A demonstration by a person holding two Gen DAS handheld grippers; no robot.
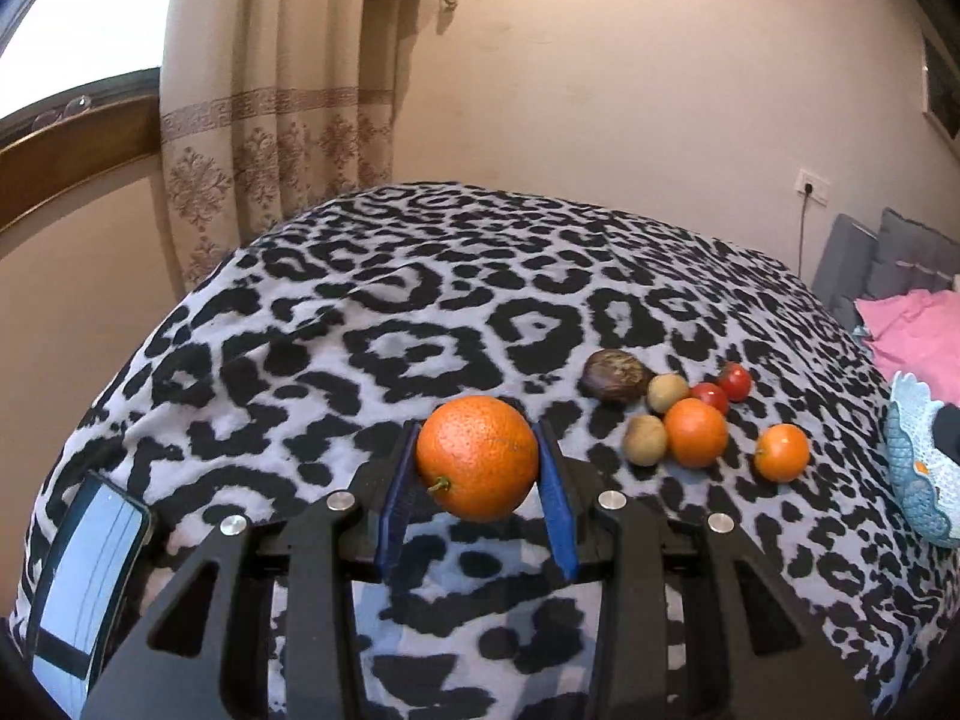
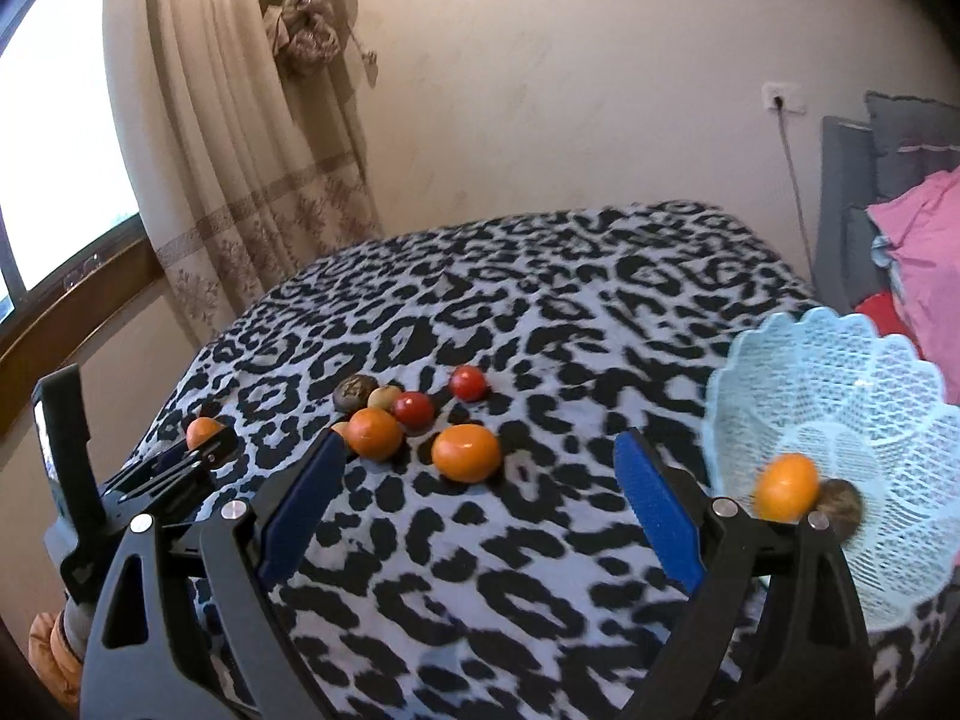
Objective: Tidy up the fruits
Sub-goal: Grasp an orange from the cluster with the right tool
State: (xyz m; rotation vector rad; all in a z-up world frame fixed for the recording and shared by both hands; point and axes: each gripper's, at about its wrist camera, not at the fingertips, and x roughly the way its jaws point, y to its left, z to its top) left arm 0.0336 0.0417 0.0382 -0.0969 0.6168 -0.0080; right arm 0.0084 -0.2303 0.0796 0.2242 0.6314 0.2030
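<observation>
Left wrist view: my left hand-held gripper (image 1: 478,468) grips an orange (image 1: 477,459) | right hand-held gripper (image 2: 480,516) spread, empty | step: carrying | next: drop into basket (image 2: 840,372)

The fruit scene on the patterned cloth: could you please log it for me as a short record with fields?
left gripper: shut on large orange, lifted off the cloth
right gripper: open, empty
basket: light blue, holds one orange fruit and one brown fruit
loose fruit pile: on leopard-print cloth
phone: near the cloth's left edge
</observation>
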